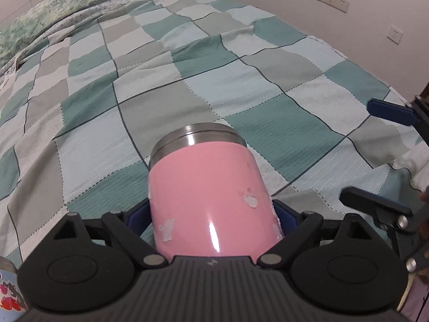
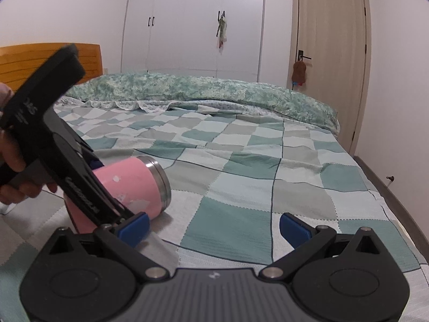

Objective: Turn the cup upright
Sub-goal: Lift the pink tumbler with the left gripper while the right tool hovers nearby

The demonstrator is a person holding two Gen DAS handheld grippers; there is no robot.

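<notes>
Left wrist view shows your left gripper (image 1: 211, 212) pinching the pink cup (image 1: 209, 196) across its body, steel end pointing away from you over the checked bedspread (image 1: 241, 86). It looks rigid, glossy and likely slippery (worn paint patches), so grip mid-body. Its long axis lies nearly flat, slightly raised. Your right gripper (image 2: 214, 228) waits with jaws spread, holding nothing.

Checked quilt (image 2: 241, 161) covers bed, floral duvet (image 2: 187, 88) along head edge; white wardrobe (image 2: 193, 24), door (image 2: 329, 53) behind.
</notes>
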